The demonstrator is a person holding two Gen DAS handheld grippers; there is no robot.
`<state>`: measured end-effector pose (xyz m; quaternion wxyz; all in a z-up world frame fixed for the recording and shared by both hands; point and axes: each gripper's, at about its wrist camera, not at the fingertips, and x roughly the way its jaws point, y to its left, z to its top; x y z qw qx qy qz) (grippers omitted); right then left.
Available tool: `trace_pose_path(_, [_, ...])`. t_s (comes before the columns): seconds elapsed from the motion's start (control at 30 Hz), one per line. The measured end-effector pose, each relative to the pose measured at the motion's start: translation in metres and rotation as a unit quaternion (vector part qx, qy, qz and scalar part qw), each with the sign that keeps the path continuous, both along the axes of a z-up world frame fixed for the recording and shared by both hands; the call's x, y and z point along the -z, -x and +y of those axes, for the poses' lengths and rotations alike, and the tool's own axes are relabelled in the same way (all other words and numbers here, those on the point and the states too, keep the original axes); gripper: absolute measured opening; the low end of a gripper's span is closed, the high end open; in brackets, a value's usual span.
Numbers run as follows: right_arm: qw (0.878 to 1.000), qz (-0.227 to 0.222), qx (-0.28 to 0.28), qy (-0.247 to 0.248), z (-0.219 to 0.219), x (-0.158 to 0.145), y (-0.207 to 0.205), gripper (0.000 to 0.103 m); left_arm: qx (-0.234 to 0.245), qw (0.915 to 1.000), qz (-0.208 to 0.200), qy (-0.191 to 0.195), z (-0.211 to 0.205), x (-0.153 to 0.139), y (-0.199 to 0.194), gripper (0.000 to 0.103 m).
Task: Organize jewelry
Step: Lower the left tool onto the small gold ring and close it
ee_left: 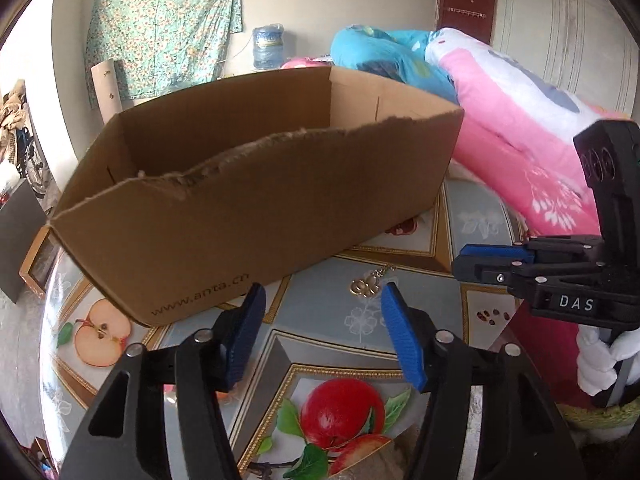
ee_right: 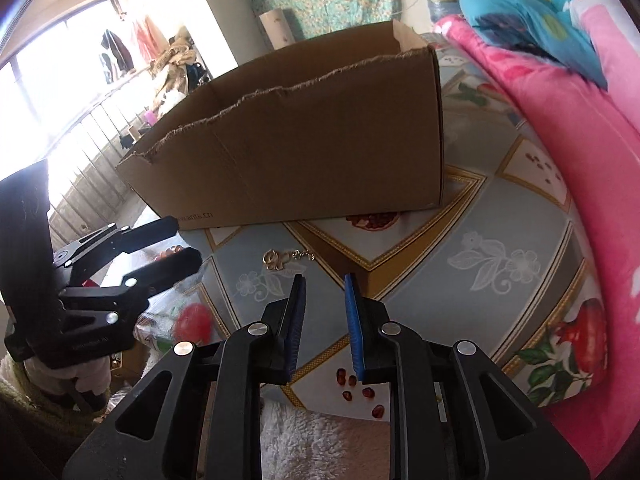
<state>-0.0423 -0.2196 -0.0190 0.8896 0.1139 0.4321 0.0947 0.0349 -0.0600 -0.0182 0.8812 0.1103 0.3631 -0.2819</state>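
Note:
A small gold ornament with a short chain (ee_left: 370,283) (ee_right: 282,258) lies on the fruit-patterned tablecloth (ee_left: 320,312), just in front of an open brown cardboard box (ee_left: 260,208) (ee_right: 320,152) with a torn rim. My left gripper (ee_left: 322,296) (ee_right: 182,242) is open and empty above the cloth, and the ornament sits just beyond its right fingertip (ee_left: 394,308). My right gripper (ee_right: 325,280) (ee_left: 492,260) stands a little to the right of the ornament. Its blue pads (ee_right: 354,312) are a narrow gap apart with nothing between them.
Pink bedding (ee_left: 520,128) (ee_right: 580,140) and blue bedding (ee_left: 384,52) are piled along the table's right side, close to the box. A white-gloved hand (ee_left: 596,364) holds the right gripper. The table edge drops off at the left (ee_left: 52,320). A water bottle (ee_left: 267,46) stands behind.

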Motion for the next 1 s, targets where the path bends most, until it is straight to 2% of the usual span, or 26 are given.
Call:
trace_pose_path(0.13, [1.000, 0.004, -0.009, -0.004, 0.008, 0.002, -0.009, 0.019, 0.022, 0.9995, -0.003, -0.022, -0.015, 0.013, -0.006, 0.037])
trace_pose_path(0.4, [1.000, 0.021, -0.014, -0.014, 0.008, 0.011, -0.024, 0.020, 0.052, 0.9979, 0.005, -0.038, -0.028, 0.025, -0.015, 0.022])
trace_pose_path(0.8, [0.999, 0.026, -0.017, -0.018, 0.000, 0.012, -0.035, 0.020, 0.074, 0.9961, 0.012, -0.045, -0.037, 0.030, -0.025, 0.020])
trace_pose_path(1.0, [0.999, 0.026, -0.017, -0.020, -0.002, 0.012, -0.033, 0.020, 0.082, 0.9957, 0.017, -0.040, -0.037, 0.031, -0.028, 0.010])
